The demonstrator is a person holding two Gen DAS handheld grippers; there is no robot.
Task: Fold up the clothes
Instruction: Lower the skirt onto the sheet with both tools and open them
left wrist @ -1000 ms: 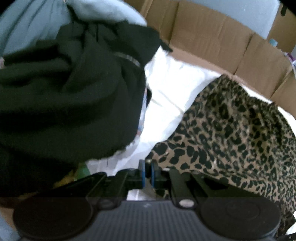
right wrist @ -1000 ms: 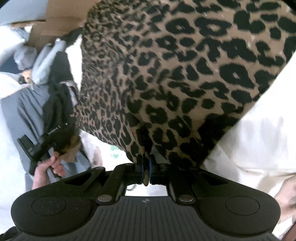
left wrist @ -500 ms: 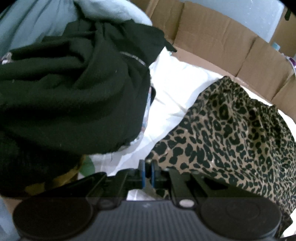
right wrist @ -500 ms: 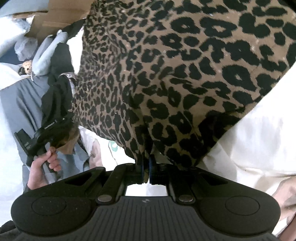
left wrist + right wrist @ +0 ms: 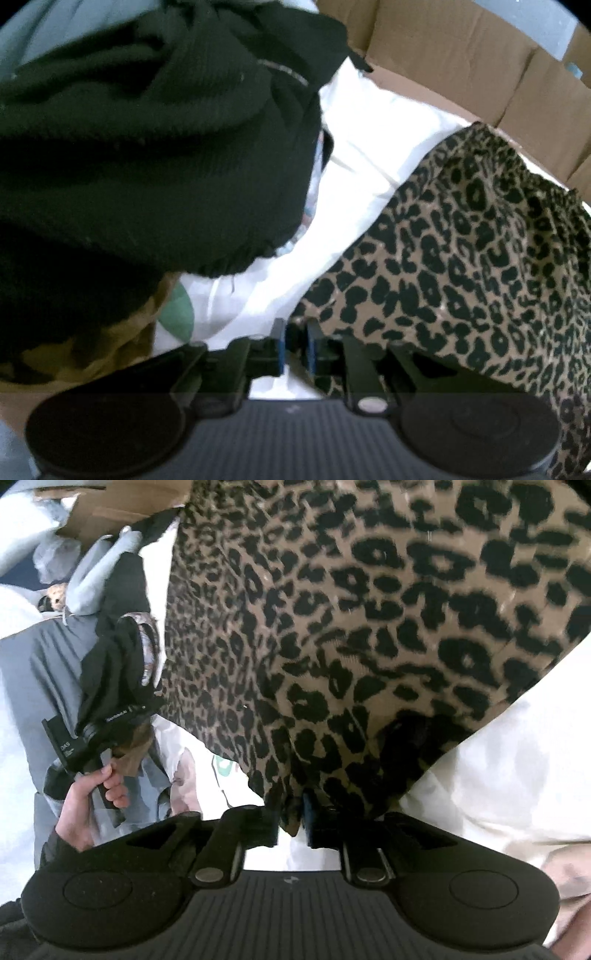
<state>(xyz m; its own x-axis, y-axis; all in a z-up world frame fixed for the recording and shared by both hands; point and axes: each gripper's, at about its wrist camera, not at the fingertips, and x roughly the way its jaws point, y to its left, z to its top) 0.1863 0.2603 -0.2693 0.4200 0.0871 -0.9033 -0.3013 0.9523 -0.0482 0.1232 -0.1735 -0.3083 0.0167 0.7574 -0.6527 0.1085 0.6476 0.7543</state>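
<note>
Clearly, your leopard-print garment (image 5: pixel 369 627) is thin, light and floppy, spread on the white sheet (image 5: pixel 369 155) beside the black knit heap (image 5: pixel 147 147). Your right gripper (image 5: pixel 291 823) has just been opening, jaws slightly apart with a hem corner loose between them; your left gripper (image 5: pixel 295 347) has just parted too, nothing pinched, the hem just beside it. Retake it at the hem corners, since it will sag anywhere else. Only "DAS" reads on the other handle; smaller lettering blurs.

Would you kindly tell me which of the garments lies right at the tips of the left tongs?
The leopard-print garment: its brown, black-spotted corner reaches the left tongs, while the black knit garment is heaped apart, further left.
</note>
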